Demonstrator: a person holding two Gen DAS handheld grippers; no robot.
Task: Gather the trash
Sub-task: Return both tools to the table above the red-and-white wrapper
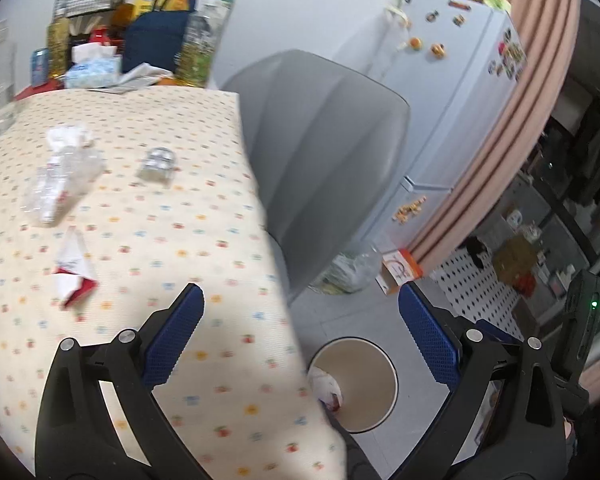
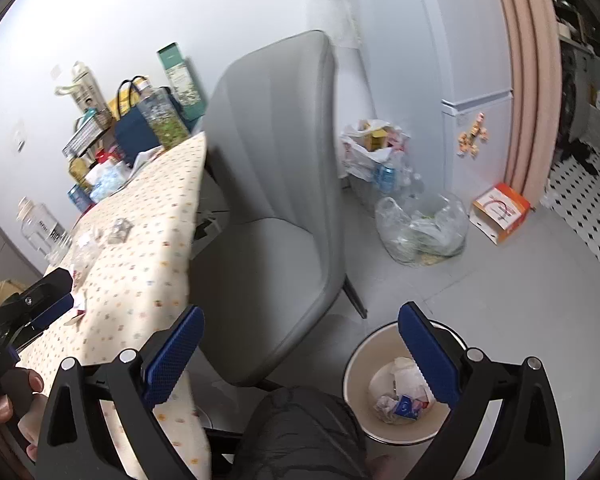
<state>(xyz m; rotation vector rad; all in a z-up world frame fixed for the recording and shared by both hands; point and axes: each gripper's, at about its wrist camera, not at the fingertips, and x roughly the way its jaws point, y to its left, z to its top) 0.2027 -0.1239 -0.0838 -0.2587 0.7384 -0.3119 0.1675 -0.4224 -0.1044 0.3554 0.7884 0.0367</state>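
Your left hand-held gripper (image 1: 300,320) wide and empty over table (image 1: 148,184) edge, right hand-held gripper (image 2: 300,336) wide and empty, trash bin (image 2: 356,364) at 4 o'clock, red-white wrapper (image 1: 74,276) at 9 o'clock on table.

A home kitchen-dining corner — magnet-covered fridge (image 1: 452,92), cloth-covered table (image 1: 140,208), grey chair (image 2: 272,184).

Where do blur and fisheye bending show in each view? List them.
Left wrist view: motion smear softens the clear plastic wrapper and red-and-white paper scrap; the tablecloth edge bows. Right wrist view: sharper, bin trash readable; the pink curtain curves; dark vignette rings both.
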